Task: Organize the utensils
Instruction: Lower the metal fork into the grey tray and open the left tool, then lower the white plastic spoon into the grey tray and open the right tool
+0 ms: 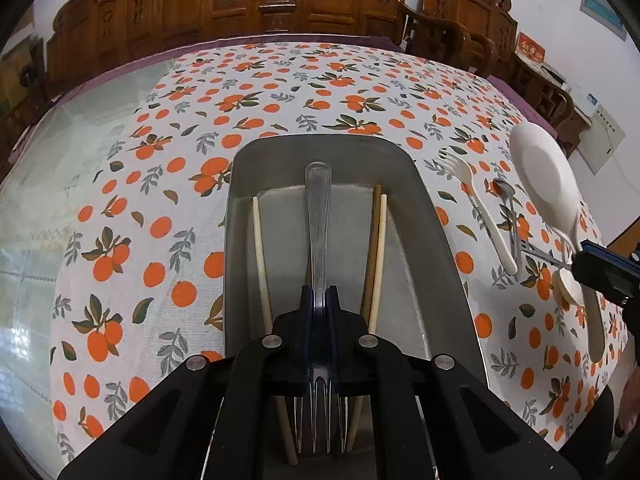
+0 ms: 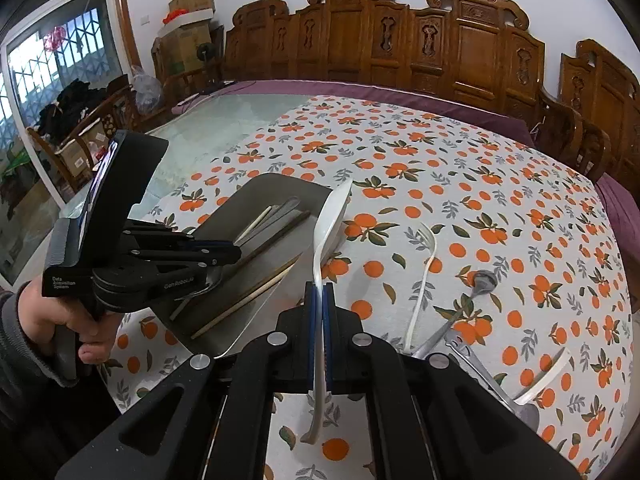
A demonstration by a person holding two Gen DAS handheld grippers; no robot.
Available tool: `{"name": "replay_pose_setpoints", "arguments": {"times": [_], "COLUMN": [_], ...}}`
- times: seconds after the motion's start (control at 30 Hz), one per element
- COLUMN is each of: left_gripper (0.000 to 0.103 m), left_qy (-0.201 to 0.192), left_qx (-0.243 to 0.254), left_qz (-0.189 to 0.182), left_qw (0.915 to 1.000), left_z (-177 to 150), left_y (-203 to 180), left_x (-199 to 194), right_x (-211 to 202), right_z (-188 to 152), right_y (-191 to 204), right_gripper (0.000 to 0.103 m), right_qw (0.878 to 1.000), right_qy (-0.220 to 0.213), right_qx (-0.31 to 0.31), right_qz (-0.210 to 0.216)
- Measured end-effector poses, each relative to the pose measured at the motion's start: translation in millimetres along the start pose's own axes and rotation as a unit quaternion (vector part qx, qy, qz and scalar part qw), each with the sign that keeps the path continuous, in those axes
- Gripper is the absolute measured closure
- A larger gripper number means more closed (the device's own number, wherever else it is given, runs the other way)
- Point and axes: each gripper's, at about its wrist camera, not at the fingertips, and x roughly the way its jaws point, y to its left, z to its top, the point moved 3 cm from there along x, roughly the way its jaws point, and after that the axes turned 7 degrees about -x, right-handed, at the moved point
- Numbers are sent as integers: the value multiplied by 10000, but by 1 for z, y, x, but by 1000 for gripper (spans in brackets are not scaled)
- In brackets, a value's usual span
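Note:
A grey metal tray [image 1: 436, 216] sits on the orange-print tablecloth and holds several chopsticks [image 1: 260, 256]. My left gripper [image 1: 319, 300] is shut on a metal fork [image 1: 318, 208], held over the tray with its handle pointing away. In the right wrist view the left gripper [image 2: 224, 256] hovers over the tray [image 2: 240, 336]. My right gripper [image 2: 319, 292] is shut on the handle of a white spoon [image 2: 332, 216], held above the cloth beside the tray's right edge. The same spoon [image 1: 548, 184] shows in the left wrist view.
A white plastic fork [image 2: 422, 276], a metal spoon [image 2: 472, 292], another metal utensil [image 2: 480, 364] and a white utensil [image 2: 544, 376] lie on the cloth right of the tray. Carved wooden chairs [image 2: 440, 40] line the far table edge. Bare glass tabletop [image 2: 224, 120] lies to the left.

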Motion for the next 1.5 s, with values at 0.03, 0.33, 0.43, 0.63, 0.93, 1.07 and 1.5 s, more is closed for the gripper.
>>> {"name": "replay_pose_setpoints", "arguments": {"times": [0.03, 0.33, 0.43, 0.63, 0.93, 1.07, 1.5], "left_gripper": [97, 97, 96, 92, 89, 89, 88], "left_qy": [9, -368, -584, -920, -1115, -1180, -1230], "left_qx": [11, -49, -77, -182, -320, -397, -392], "left_qz": [-28, -136, -135, -39, 77, 58, 26], "left_qw": [10000, 9992, 9982, 9956, 9932, 9922, 9916], "left_z": [0, 12, 18, 27, 33, 35, 35], "left_y": [-1, 2, 9, 28, 51, 58, 57], "left_x": [0, -28, -44, -66, -82, -88, -93], "right_x": [2, 10, 14, 29, 66, 82, 107], "right_z": [1, 10, 14, 27, 40, 42, 31], "right_y": [0, 8, 14, 29, 45, 49, 46], "right_gripper": [99, 99, 99, 99, 99, 99, 95], "right_qw": [10000, 9999, 9999, 9992, 9982, 9976, 9951], "right_qy": [5, -34, -51, -74, 65, 157, 463], "right_qx": [-6, 34, 52, 173, 321, 405, 642], "right_qz": [9, 93, 153, 358, 499, 544, 596]}}
